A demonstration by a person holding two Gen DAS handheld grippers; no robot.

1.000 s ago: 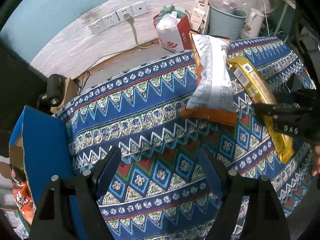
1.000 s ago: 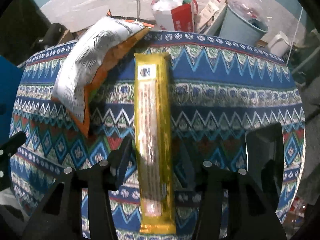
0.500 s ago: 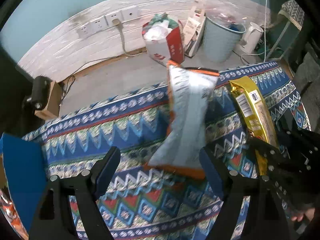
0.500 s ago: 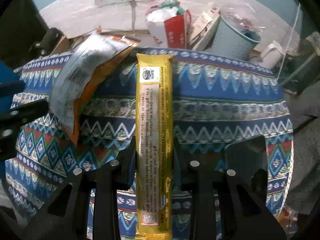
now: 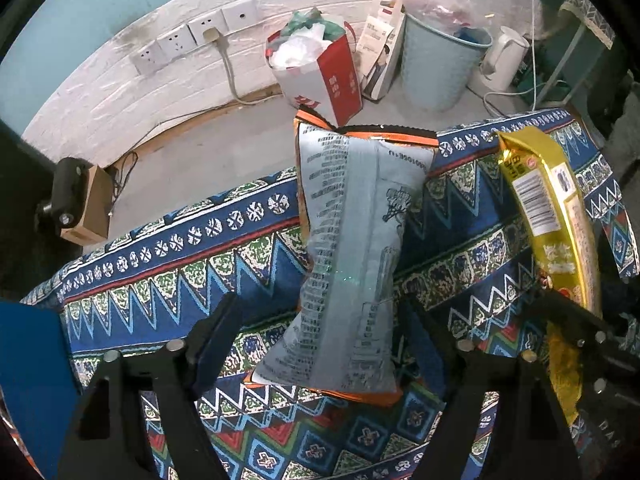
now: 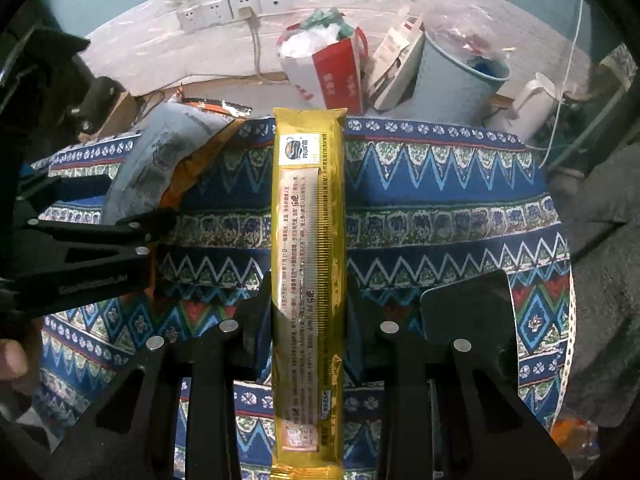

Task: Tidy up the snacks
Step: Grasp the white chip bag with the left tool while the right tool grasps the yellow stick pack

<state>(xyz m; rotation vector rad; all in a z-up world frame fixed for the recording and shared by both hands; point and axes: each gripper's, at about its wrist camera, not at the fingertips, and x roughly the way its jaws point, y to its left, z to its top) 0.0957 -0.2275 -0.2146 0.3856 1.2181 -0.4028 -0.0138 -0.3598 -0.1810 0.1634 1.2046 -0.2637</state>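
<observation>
Patterned blue cloth (image 5: 248, 264) covered the tabletop, with a white brick wall (image 5: 132, 92), a red-and-white paper bag (image 5: 320, 76) and a pale blue bin (image 5: 440, 68) on the floor beyond its far edge.

Nearest in the right wrist view, the right gripper (image 6: 308, 312) had its jaws clamped tight on the long yellow biscuit pack (image 6: 308, 240), gripping it around its lower half; a second ago those jaws stood apart on either side of the pack, so the grab was now made. The pack ran straight away from the camera toward the far edge of the tabletop, and looked slightly raised off the cloth.

In the left wrist view, the left gripper (image 5: 320, 340) had moved from bare cloth to straddle the near end of the grey-and-orange chip bag (image 5: 352, 248), which lay lengthwise with its far end overhanging the tabletop's far edge. Its jaws had just been closing and stood about half open with the bag between them; the pads did not yet clearly press it.

Both snacks seemed about ready to be carried off for sorting.
</observation>
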